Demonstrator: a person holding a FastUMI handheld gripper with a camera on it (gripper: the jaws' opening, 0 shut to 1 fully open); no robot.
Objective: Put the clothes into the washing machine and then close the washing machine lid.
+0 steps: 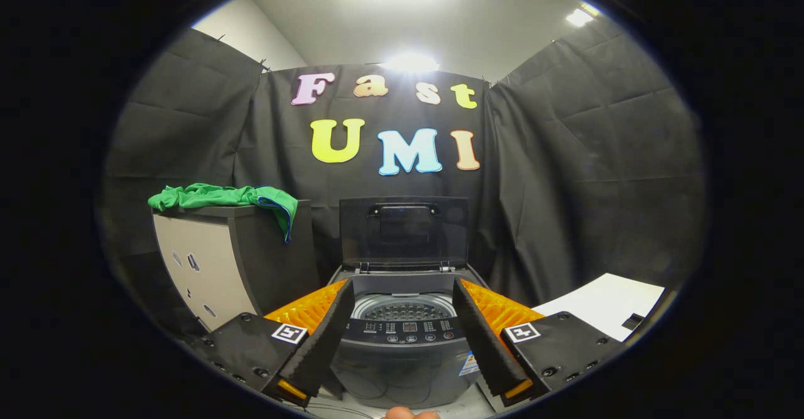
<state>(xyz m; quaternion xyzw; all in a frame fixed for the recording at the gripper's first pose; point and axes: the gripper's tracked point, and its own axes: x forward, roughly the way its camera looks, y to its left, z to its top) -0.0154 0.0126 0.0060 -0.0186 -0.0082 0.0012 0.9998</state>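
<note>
Evidently nothing of the task is done yet. Gripper view: the gripper (402, 337), with black ridged pads on orange fingers (326, 337), stands wide apart and holds nothing. Between the fingers and just beyond them sits the small dark grey top-loading washing machine (402, 356); its dark lid (404, 230) is raised upright at the back, and the perforated metal drum (402, 309) looks bare as far as the opening shows. The green crumpled cloth garment with blue trim (226, 198) lies on top of a grey cabinet with a pale front (239, 262), left of the washing machine and well apart from the fingers. Judged remaining: grasp the garment, drop it into the drum, shut the lid.
</note>
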